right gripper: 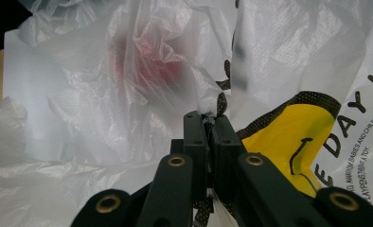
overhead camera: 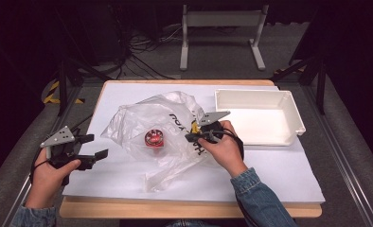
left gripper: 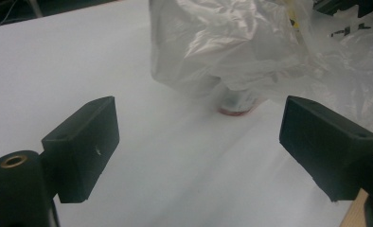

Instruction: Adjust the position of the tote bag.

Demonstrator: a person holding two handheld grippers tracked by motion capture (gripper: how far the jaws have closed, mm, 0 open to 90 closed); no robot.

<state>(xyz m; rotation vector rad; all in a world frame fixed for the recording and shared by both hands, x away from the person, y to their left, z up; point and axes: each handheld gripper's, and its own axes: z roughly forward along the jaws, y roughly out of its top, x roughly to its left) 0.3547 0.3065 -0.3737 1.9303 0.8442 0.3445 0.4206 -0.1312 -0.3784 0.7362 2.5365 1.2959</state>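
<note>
Right gripper (overhead camera: 196, 133), held in the person's right hand (overhead camera: 225, 150), has its jaws pinched together on a fold of the thin plastic bag (overhead camera: 161, 125), at the bag's right edge near the printed black lettering and a yellow patch; in the right gripper view the two black jaws meet with the film caught between them (right gripper: 212, 124). That bag lies crumpled and puffed up in the middle of the white sheet (overhead camera: 279, 175) covering the table (overhead camera: 194, 210), and a small round red thing (overhead camera: 153, 138) sits inside it, seen through the film; it looks like a can or a cap, but the plastic blurs it too much to be sure. Left gripper (overhead camera: 93, 146) rests over the near left part of the sheet in the person's left hand (overhead camera: 49, 177), its jaws spread wide with nothing between them, well apart from the bag's left edge. From the left gripper view the bag (left gripper: 251, 52) rises beyond the jaws, with the red-rimmed base of the round thing (left gripper: 235, 105) standing on the sheet under it. An empty white tray (overhead camera: 296, 118) sits at the far right of the table, just beside the right hand.
</note>
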